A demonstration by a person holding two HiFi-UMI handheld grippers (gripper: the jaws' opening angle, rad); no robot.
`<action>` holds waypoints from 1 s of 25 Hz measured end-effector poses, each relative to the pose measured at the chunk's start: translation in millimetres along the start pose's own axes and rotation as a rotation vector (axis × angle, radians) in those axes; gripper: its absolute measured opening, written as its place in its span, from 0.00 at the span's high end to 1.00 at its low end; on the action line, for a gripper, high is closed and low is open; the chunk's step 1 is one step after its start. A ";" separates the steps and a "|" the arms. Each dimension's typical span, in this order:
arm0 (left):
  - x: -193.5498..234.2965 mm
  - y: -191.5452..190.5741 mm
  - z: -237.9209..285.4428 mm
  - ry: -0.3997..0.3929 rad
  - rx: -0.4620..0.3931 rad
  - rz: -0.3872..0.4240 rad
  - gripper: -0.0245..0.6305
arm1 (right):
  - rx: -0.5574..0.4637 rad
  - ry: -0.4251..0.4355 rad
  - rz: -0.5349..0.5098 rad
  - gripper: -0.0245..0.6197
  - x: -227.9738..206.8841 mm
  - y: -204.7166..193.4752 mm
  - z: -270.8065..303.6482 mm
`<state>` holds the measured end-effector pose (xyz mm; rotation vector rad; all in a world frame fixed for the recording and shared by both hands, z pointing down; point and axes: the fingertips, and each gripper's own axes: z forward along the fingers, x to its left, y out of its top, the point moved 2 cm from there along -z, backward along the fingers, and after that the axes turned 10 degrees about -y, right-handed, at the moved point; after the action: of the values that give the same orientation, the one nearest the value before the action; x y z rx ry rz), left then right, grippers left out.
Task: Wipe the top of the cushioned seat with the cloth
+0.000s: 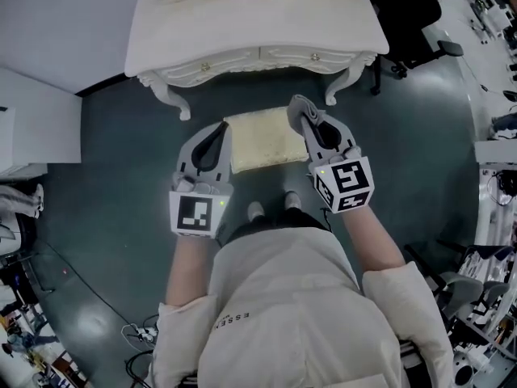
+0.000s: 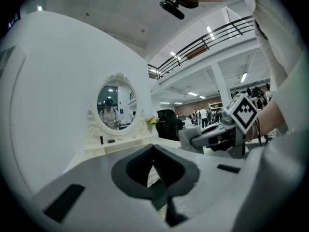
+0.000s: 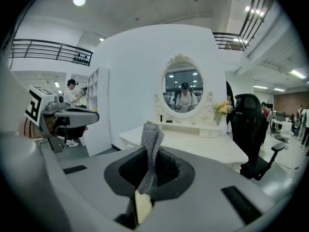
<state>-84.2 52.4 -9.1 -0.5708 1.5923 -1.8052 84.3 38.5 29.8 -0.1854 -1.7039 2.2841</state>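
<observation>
The cushioned seat (image 1: 258, 141) has a cream top and stands on the floor in front of the person, between both grippers. My right gripper (image 1: 302, 111) hovers over the seat's right edge and is shut on a grey knitted cloth (image 1: 296, 104). In the right gripper view the cloth (image 3: 151, 140) sticks up from the closed jaws of that gripper (image 3: 147, 151). My left gripper (image 1: 221, 131) hangs at the seat's left edge, jaws shut with nothing in them. The left gripper view shows a sliver of the seat through the jaw cavity of my left gripper (image 2: 153, 149).
A white vanity table (image 1: 258, 23) stands just beyond the seat, with an oval mirror (image 3: 183, 91) on it. A black office chair (image 3: 251, 129) is at the right. A white cabinet (image 1: 32, 128) stands left, and cables (image 1: 137, 334) lie on the floor.
</observation>
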 end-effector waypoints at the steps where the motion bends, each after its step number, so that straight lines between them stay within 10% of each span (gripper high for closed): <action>1: 0.3 6.1 -0.4 0.003 -0.007 0.000 0.96 | -0.012 0.002 -0.001 0.92 -0.8 5.3 -2.4; 25: -4.6 77.5 9.3 0.012 -0.063 0.082 0.96 | -0.194 0.024 -0.021 0.92 -33.9 80.3 -30.2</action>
<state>-60.0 45.7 -83.2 -0.5173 1.6613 -1.7064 112.7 34.9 -57.9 -0.2333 -1.9053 2.0915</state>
